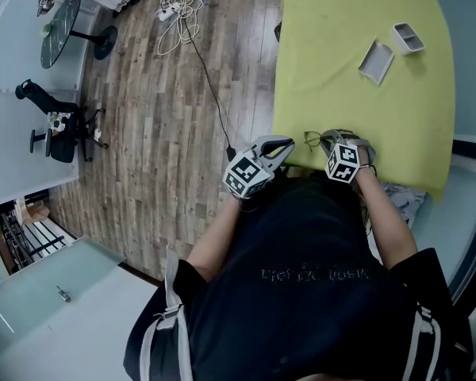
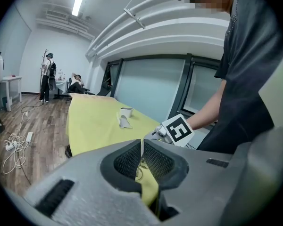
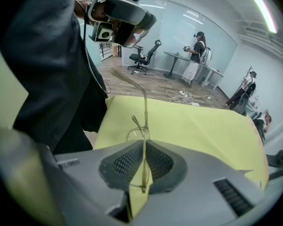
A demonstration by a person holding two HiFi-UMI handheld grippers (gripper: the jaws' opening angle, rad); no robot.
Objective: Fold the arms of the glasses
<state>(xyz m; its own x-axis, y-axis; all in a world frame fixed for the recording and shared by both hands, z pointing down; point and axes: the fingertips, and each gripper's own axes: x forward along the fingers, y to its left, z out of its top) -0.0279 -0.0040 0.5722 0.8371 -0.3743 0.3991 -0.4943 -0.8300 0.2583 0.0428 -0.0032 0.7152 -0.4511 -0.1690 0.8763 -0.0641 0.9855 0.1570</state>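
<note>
**A:** Any text here you can actually read?

**B:** Not really. The shirt [image 1: 313, 274] has a faint line of print across it, too smeared to spell out. The cubes [image 1: 246, 175] only carry black-and-white square patterns, no letters or numbers.

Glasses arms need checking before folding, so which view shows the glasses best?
The right gripper view: the glasses sit clamped between its jaws, a lens rim and one raised arm clear. The head view shows them tiny at the table edge; the left gripper view shows only a sliver of wire between its jaws.
</note>
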